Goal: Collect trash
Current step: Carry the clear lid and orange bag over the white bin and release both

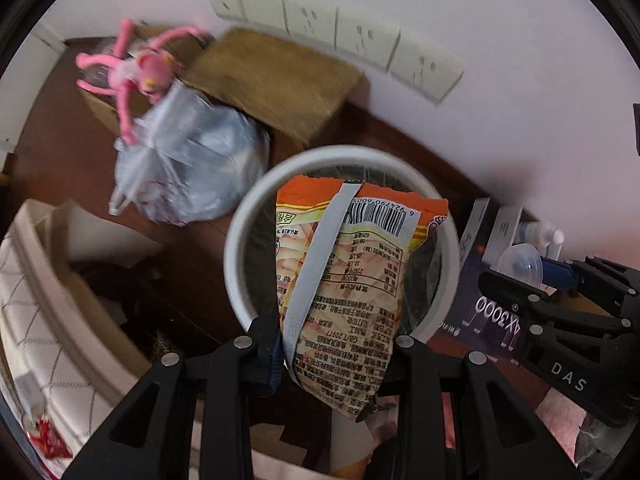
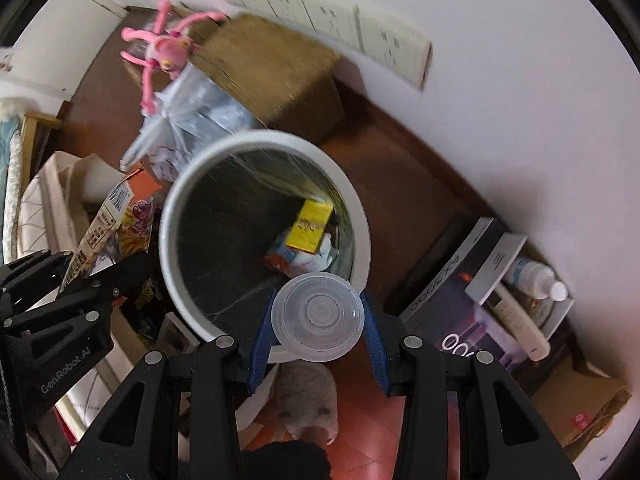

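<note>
Two claws over one white-rimmed trash bin (image 2: 362,216), black liner inside. Left claw (image 1: 332,354) clamps an orange snack bag (image 1: 352,264) between its fingers; the bag hangs torn-end forward, barcode showing, directly above the bin mouth. Right claw (image 2: 318,338) grips a clear plastic lid (image 2: 318,318) flat between blue finger pads (image 2: 374,336), held at the bin's near rim. Down in the bin, ahead of the right claw: a yellow carton (image 2: 310,226) lying on crumpled white and red wrappers (image 2: 298,260).

Floor is dark reddish-brown wood (image 2: 400,184), running to a white wall (image 2: 500,80) with a row of cream socket plates (image 2: 332,16). Beyond the bin, against the wall: a brown cardboard box (image 1: 276,80). Left of it, a knotted clear plastic bag (image 1: 188,168), stuffed, with a pink long-limbed plush toy (image 1: 136,68) sprawled on a second box behind. Right of the right claw, along the wall: a dark product box (image 2: 452,292), a white spray bottle (image 2: 536,278) lying on its side. Left of the left claw: a cream quilted edge (image 1: 48,320), an open box beside it. Frames are motion-blurred toward the far side.
</note>
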